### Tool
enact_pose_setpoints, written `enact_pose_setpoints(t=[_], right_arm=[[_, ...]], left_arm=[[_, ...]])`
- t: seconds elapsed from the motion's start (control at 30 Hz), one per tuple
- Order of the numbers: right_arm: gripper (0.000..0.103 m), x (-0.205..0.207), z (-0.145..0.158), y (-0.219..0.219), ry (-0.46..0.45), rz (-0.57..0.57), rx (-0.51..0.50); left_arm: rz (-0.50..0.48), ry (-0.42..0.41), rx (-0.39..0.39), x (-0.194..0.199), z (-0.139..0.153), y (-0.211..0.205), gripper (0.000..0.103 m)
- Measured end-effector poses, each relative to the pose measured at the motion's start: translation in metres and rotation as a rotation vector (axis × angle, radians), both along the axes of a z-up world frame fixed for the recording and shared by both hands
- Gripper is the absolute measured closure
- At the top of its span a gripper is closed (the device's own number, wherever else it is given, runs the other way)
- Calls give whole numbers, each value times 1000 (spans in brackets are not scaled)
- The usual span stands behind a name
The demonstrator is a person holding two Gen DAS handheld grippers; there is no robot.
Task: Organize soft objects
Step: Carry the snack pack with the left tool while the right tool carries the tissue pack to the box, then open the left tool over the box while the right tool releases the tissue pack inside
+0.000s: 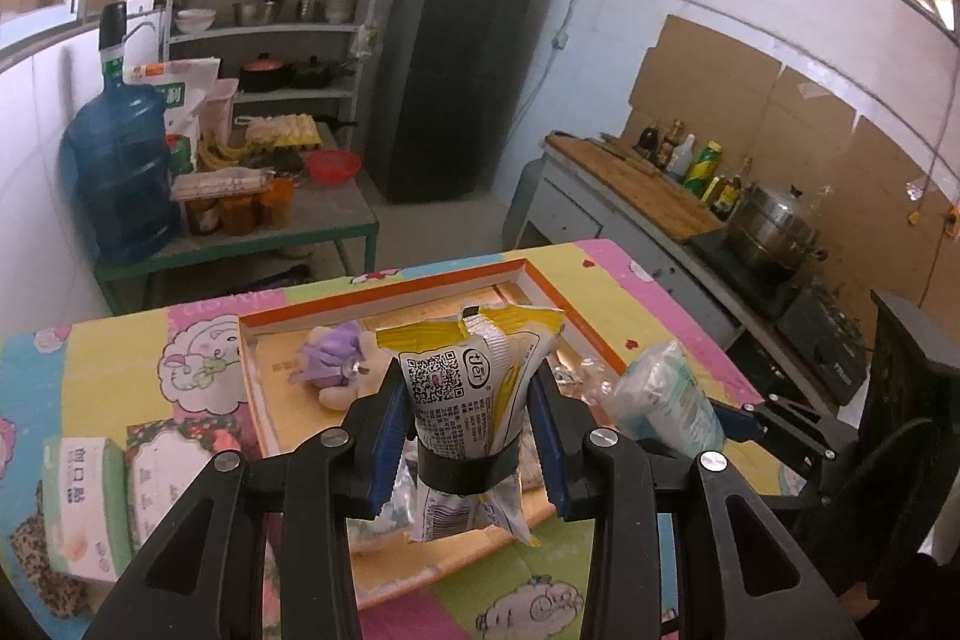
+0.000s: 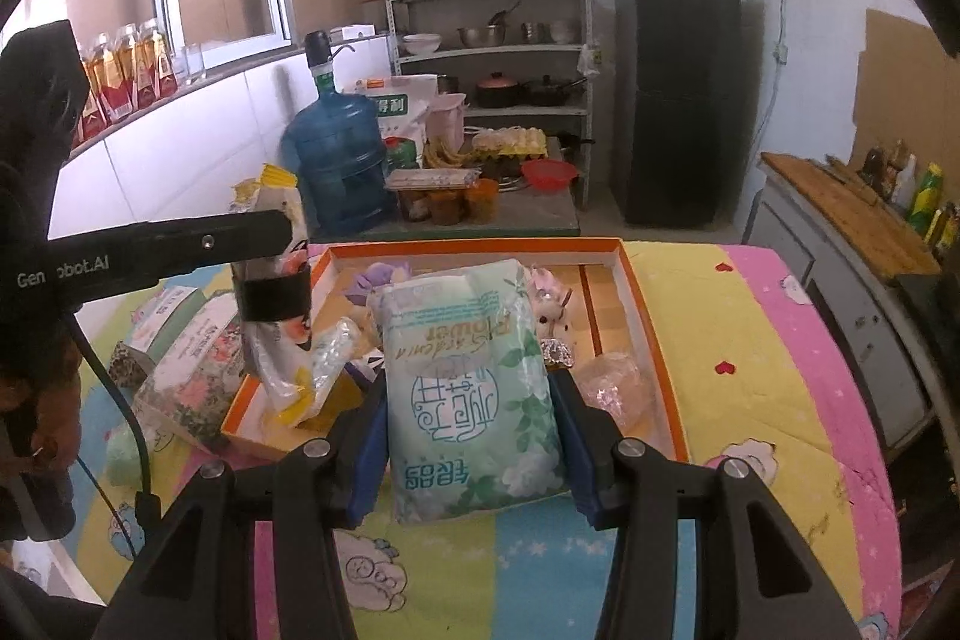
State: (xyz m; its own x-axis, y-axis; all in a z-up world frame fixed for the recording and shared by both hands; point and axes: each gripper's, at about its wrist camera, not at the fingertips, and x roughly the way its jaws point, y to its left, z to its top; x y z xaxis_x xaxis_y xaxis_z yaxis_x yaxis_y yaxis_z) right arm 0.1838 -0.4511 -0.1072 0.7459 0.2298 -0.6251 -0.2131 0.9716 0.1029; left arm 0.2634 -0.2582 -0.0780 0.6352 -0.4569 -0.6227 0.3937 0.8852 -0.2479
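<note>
My left gripper is shut on a yellow and white snack pouch with a black band, held above the orange-rimmed tray. My right gripper is shut on a green tissue pack, held over the tray's near edge. The tissue pack also shows in the left wrist view, and the pouch in the right wrist view. In the tray lie a purple plush toy, a small white plush and a clear crinkly bag.
The tray sits on a table with a cartoon-print cloth. Tissue boxes lie at the table's left, one floral box. Beyond are a side table with a blue water jug, shelves, a dark fridge and a counter.
</note>
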Motion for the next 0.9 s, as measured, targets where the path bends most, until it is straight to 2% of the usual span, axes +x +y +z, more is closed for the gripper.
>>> enact_pose_setpoints(t=[0.4,0.9], right_arm=[[53,44,-30,-21,54,38,56],[53,69,-58,-20,116,94,68]], left_arm=[[42,78,35,46,-32,-25,64],[52,210,57,83,-72,-38,64]])
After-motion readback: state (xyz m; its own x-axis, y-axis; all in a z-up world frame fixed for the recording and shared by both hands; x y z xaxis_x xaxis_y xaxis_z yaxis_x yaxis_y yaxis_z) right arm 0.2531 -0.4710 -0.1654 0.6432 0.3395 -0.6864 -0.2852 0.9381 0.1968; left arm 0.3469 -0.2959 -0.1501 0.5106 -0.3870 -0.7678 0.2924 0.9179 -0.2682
